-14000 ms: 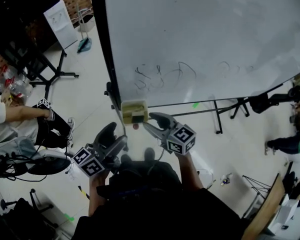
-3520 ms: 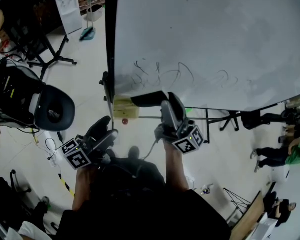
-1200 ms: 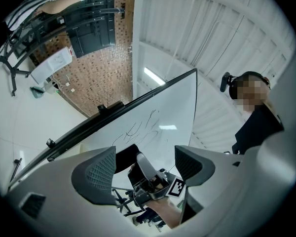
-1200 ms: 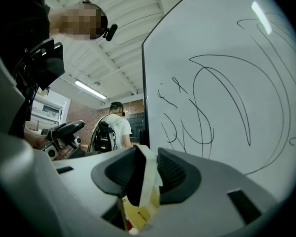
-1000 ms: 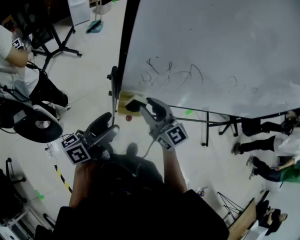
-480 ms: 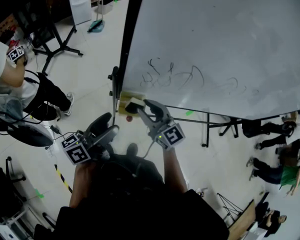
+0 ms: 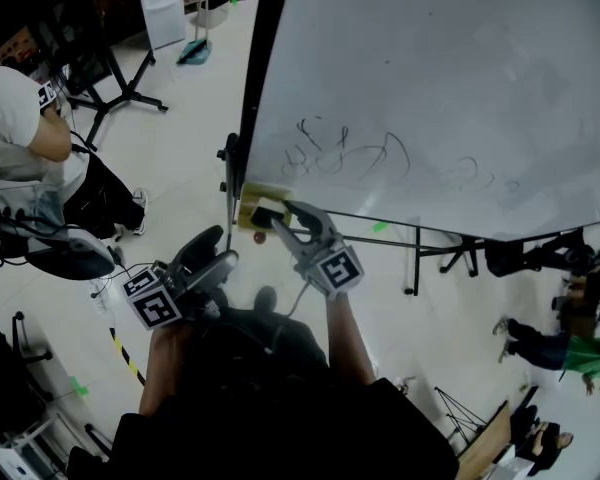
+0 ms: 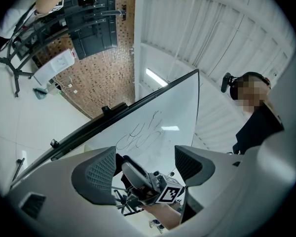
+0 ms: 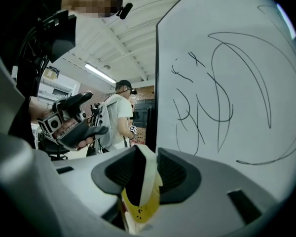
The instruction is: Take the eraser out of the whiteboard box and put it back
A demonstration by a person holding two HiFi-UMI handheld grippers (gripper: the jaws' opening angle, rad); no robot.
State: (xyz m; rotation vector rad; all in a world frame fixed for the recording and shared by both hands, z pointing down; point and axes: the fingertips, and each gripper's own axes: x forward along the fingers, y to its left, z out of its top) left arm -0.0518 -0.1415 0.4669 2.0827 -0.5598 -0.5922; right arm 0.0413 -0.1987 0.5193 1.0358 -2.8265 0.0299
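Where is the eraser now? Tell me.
The eraser is clamped in the right gripper, low centre in the right gripper view, beside the whiteboard, at the box.

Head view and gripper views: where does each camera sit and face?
Head view: on the head, looking down at the whiteboard; shows forearms, left hand-held gripper, right hand-held gripper.
Left gripper view: on that gripper, tilted up at the whiteboard; open jaws, the person's torso.
Right gripper view: on that gripper, facing the whiteboard; jaws shut on the eraser.
Shared: both gripper views show the scribbles.
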